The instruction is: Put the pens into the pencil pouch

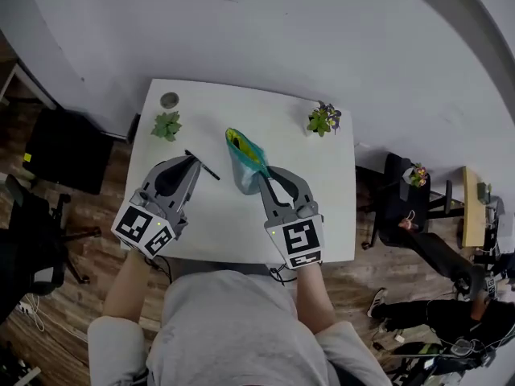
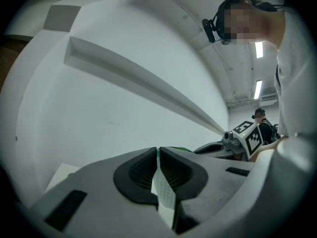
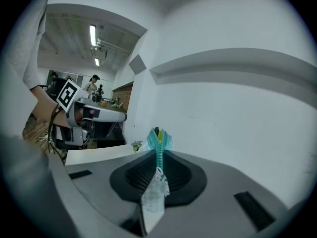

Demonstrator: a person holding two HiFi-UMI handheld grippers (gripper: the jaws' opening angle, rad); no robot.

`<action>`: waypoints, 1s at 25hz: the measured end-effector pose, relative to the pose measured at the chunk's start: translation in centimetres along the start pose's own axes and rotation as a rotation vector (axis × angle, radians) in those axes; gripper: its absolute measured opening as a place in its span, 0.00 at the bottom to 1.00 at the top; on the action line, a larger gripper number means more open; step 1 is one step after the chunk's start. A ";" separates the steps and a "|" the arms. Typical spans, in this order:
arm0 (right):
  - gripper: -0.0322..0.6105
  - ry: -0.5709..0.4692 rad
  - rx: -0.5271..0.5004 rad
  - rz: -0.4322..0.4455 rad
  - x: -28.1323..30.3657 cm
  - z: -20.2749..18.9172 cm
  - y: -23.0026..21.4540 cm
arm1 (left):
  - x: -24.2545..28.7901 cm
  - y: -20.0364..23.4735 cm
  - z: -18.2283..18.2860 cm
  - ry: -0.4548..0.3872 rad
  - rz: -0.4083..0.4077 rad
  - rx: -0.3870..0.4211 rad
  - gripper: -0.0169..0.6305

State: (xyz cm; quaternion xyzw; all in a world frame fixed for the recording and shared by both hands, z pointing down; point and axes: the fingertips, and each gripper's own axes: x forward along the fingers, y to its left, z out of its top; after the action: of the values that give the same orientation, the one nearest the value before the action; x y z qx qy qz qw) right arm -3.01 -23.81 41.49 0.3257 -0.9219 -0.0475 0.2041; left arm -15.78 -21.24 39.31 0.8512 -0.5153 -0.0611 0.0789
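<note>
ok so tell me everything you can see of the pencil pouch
The pencil pouch is soft, teal and partly see-through, with a teal zipper. It stands upright over the white table, mouth open at the top, something yellow-green showing inside. The right tool is shut on its zipper edge; whether its base touches the table is unclear.

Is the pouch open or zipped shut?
Open. In the head view the pouch gapes wide at its top end, and you can see inside it. The right gripper pinches its lower edge.
</note>
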 end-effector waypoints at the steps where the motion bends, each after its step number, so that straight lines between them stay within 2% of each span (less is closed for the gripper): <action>1: 0.14 -0.003 -0.004 0.009 0.3 0.1 0.0 | -0.3 0.2 -0.6 0.014 0.023 -0.007 0.09; 7: 0.14 -0.024 -0.024 0.069 1.5 0.4 -0.5 | -0.5 2.3 -5.7 0.164 0.188 -0.069 0.09; 14: 0.14 -0.035 -0.024 0.120 2.1 -0.1 -1.4 | 1.0 5.0 -13.0 0.403 0.367 -0.154 0.09; 21: 0.14 -0.039 -0.015 0.150 2.1 -1.0 -2.6 | 2.2 8.8 -17.7 0.540 0.544 -0.275 0.09; 23: 0.14 -0.043 -0.031 0.156 2.2 -1.3 -3.0 | 2.4 9.6 -18.9 0.591 0.576 -0.281 0.12; 25: 0.14 -0.042 -0.042 0.160 2.2 -1.6 -3.4 | 2.5 10.4 -20.0 0.636 0.617 -0.281 0.19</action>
State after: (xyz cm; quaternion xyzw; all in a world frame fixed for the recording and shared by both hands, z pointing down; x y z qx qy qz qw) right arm -1.97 -27.76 42.93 0.2456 -0.9479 -0.0571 0.1946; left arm -19.95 -26.79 60.92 0.6154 -0.6815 0.1602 0.3623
